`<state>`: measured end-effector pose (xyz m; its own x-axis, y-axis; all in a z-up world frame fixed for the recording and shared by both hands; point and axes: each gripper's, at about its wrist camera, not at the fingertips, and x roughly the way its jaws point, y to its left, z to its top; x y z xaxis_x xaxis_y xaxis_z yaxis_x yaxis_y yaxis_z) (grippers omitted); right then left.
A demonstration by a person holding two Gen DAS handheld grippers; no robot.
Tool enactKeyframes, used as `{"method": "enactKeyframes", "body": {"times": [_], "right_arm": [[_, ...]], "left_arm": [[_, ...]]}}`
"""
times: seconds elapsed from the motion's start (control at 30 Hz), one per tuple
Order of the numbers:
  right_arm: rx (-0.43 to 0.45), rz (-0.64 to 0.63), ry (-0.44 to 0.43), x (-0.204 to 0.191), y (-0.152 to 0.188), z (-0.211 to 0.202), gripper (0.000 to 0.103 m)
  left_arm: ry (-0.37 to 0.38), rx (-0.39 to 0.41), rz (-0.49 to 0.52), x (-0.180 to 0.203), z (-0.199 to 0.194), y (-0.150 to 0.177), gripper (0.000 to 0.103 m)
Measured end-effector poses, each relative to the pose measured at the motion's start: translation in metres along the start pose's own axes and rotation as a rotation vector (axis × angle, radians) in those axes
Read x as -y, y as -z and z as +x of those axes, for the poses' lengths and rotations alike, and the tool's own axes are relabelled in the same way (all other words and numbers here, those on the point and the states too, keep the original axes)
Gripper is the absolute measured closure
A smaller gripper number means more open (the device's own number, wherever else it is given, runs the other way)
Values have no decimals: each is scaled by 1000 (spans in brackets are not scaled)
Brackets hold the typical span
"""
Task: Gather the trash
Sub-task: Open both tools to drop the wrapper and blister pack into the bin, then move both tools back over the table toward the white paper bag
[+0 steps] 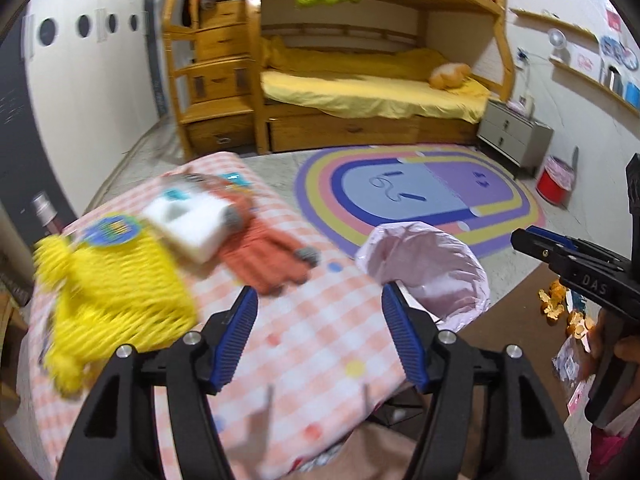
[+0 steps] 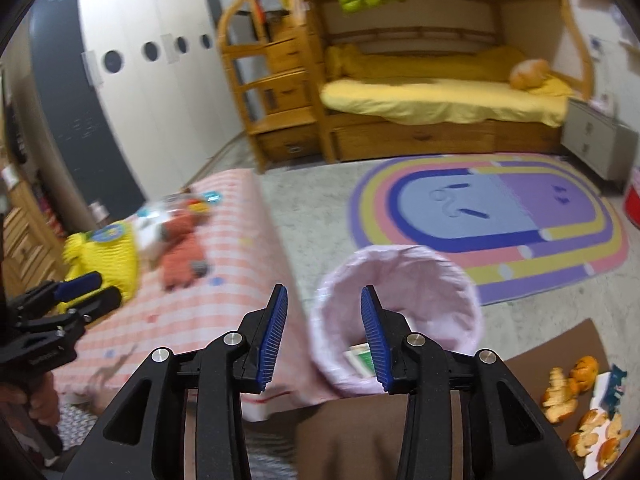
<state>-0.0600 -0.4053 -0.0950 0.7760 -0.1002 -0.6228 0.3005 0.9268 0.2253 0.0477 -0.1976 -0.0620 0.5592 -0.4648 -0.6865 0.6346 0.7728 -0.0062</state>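
Observation:
A bin lined with a pink bag (image 2: 400, 312) stands on the floor beside a pink checked surface (image 2: 224, 280); it also shows in the left wrist view (image 1: 432, 272). Some green and white packaging (image 2: 360, 358) lies inside it. Orange peels (image 2: 576, 404) and wrappers (image 2: 614, 384) lie on a brown mat at the right; the peels also show in the left wrist view (image 1: 560, 308). My left gripper (image 1: 320, 332) is open and empty above the checked surface. My right gripper (image 2: 324, 332) is open and empty over the bin's near rim.
On the checked surface lie a yellow mesh bag (image 1: 112, 292), a white box (image 1: 192, 224) and orange gloves (image 1: 268, 256). A rainbow rug (image 1: 420, 196), a wooden bunk bed (image 1: 360, 92), a grey nightstand (image 1: 512, 136) and a red bin (image 1: 554, 184) lie beyond.

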Motion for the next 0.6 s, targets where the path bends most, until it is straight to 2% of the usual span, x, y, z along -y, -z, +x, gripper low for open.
{"method": "enactKeyframes", "body": {"times": [0.1,0.17,0.33,0.43,0.6], "right_arm": [[-5,-51,-57,-35,-2,-3,61],[-8,-104,-73,-58,-1,-3,50],[-36,-235,-122,-114,7,-2,48],[-59,-275,-140,-137,11,1,43],[-63,-319,-153,-168,10,5,42]], "left_arm": [[-26,12,-44,-18,-19,11,39],[-49,18,-82,-33,-31,20,39],[-124,28,-160,-72,-52,40,38],[-178,33,-217,-100,-65,56,38],[-248,37,-298,-144,-82,75,38]]}}
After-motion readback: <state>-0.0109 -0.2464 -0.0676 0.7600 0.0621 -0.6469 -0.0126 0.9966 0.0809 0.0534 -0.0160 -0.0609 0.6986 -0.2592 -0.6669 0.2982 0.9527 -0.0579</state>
